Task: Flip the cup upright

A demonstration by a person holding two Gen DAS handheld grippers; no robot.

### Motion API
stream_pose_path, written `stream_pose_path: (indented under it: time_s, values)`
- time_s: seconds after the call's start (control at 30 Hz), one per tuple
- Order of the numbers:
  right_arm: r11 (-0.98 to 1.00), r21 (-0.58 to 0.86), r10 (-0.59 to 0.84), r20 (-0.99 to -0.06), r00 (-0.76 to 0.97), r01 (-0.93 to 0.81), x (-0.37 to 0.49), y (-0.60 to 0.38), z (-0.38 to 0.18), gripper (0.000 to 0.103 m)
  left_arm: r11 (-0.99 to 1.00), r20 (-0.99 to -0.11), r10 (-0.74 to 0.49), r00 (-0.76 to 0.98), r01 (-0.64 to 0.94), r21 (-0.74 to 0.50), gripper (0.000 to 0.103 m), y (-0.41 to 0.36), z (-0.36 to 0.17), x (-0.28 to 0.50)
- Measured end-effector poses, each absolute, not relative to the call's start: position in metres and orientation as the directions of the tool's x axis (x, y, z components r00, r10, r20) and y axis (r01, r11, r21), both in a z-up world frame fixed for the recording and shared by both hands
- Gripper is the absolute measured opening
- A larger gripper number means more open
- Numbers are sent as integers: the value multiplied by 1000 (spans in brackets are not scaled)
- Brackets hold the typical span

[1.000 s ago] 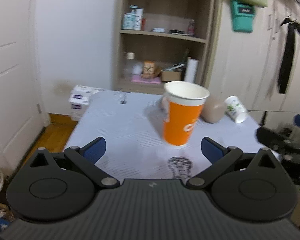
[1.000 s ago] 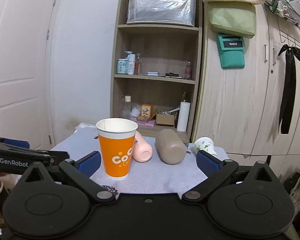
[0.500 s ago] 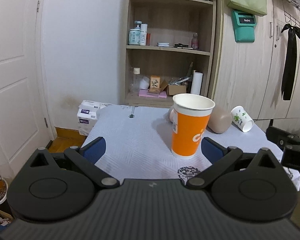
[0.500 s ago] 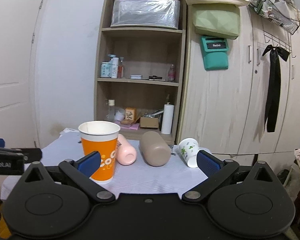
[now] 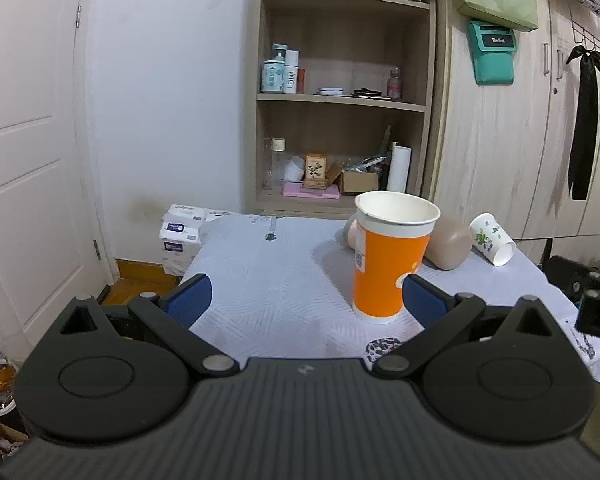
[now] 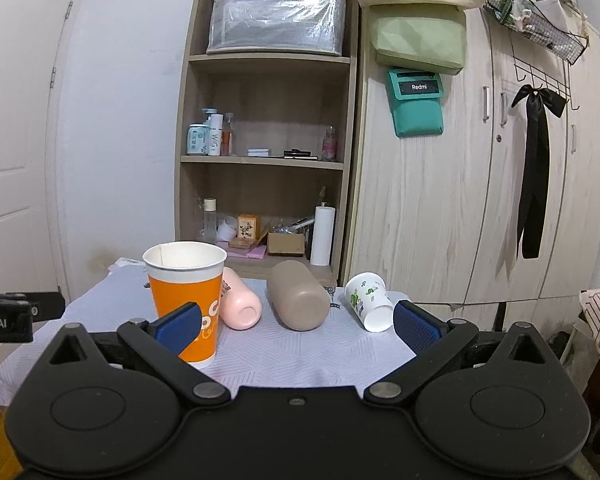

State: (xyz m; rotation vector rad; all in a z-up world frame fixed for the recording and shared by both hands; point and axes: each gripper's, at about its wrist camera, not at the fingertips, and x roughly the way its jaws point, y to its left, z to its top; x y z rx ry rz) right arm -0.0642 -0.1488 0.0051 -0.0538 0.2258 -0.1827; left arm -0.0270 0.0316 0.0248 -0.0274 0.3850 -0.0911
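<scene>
orange paper cup [image 5: 388, 264] stood upright on the desk [image 5: 276, 288]; left gripper [image 5: 306, 300] and right gripper [image 6: 296, 326] both had jaws spread wide, grasping nothing.

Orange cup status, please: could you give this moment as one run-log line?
orange cup: upright on table | left gripper: open, empty | right gripper: open, empty

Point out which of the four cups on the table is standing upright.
The orange paper cup, at the left of the row, stands on its base with its mouth up. The pink cup, brown cup and white leaf-print cup lie on their sides.
</scene>
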Motion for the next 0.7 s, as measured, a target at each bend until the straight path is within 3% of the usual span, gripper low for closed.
stream_pose_path:
  time_s: [0.7]
  values:
    - [983, -64, -180, -236, 955, 170, -61, -149, 1, 103, 998, -412, -66, 909, 70, -6, 103, 30, 19, -25]
